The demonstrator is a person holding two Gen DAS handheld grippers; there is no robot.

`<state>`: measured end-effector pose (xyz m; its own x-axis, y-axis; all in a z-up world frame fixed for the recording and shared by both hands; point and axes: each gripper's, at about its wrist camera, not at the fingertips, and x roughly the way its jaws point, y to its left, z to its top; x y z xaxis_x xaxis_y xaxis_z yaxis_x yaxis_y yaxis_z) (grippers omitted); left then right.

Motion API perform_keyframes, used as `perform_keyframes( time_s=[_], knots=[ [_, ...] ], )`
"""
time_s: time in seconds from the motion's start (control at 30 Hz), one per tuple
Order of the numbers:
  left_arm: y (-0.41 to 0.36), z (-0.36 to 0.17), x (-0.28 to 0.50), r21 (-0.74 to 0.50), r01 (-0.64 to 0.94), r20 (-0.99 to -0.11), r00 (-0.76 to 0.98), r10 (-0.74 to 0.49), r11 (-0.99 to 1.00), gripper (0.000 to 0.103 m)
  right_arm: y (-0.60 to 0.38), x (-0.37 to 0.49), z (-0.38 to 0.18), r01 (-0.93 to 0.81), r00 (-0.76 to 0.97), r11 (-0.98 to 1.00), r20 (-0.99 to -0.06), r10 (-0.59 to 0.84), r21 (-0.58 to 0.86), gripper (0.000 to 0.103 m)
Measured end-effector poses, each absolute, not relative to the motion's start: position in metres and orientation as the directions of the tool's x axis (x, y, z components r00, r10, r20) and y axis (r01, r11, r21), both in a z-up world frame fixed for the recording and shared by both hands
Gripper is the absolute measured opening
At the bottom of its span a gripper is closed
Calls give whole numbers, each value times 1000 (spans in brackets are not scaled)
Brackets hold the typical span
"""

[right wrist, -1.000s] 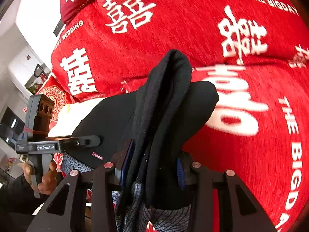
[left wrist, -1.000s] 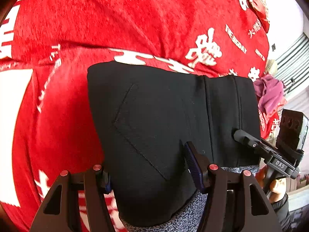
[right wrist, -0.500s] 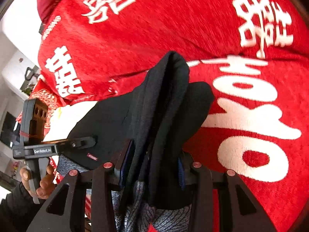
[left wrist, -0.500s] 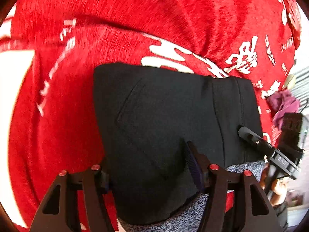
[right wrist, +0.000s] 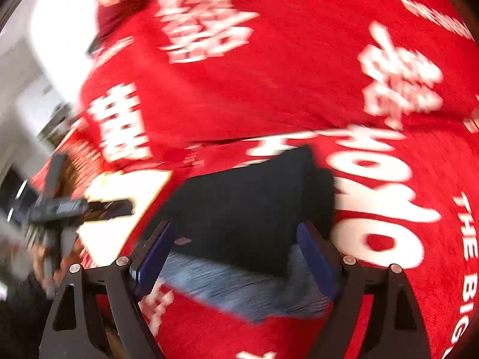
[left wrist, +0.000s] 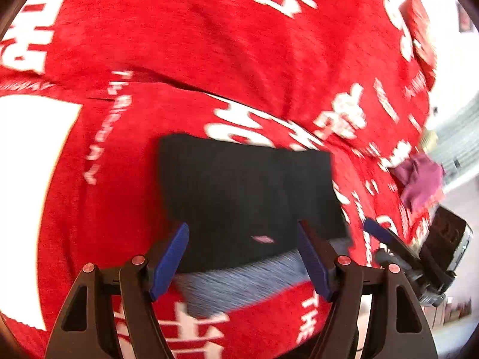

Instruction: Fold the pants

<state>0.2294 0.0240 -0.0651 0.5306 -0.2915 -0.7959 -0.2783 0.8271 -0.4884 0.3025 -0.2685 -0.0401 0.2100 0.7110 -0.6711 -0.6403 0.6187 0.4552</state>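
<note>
Black cloth, the pants [left wrist: 248, 197], lies as a compact rectangular packet on the red blanket [left wrist: 209, 45] printed with white characters, and its edges look square from both wrist views. A band of grey heathered fabric [left wrist: 239, 281] sticks out from under the near edge, most likely a lining or waistband, though the blur keeps me from saying which. Judged from this, the folding seems nearly or wholly done: the packet sits flat with nothing draped or lifted, and what may be left is tucking in that grey strip or smoothing the top. The left hand-held gripper [left wrist: 244, 261] points steeply down at the near edge of the packet, its blue pads standing on either side of the cloth without pressing it; its jaws are opening and it has let go. The right hand-held gripper [right wrist: 236, 257] is angled down likewise, over the near right corner of the pants [right wrist: 257, 206], with its jaws opening wide and the fabric lying loose between them, gripped by neither pad. Each tool shows in the other's view at the frame edge, so the two sit side by side along the same edge of the garment. A purple cloth [left wrist: 419, 179] lies well apart at the far right of the blanket. Both pictures are smeared by motion, so fine seams cannot be made out.
</note>
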Motion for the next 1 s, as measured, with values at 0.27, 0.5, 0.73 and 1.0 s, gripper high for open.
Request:
perform_keyframes(
  time_s=[0.27,0.5,0.73,1.0],
  knots=[
    [-21,-111,231,-420,-239,-848,447,-285,875,76,-262,290,-96,-616,143,671,-778,611,414,87],
    [-19,-93,238,-445,-223,-838,446,-315,867,78,-282,303,-82,-589,154,641,-711,687,492,88],
    [-31,-106,241,-378,-232,-866,431,-253,897,81,-217,380,-62,-668,123,605,-737,664,434,90],
    [-48,-107,250,-287,-215,-897,403,-183,933,88,-174,411,-129,-657,60,678,-873,484,331,93]
  ],
)
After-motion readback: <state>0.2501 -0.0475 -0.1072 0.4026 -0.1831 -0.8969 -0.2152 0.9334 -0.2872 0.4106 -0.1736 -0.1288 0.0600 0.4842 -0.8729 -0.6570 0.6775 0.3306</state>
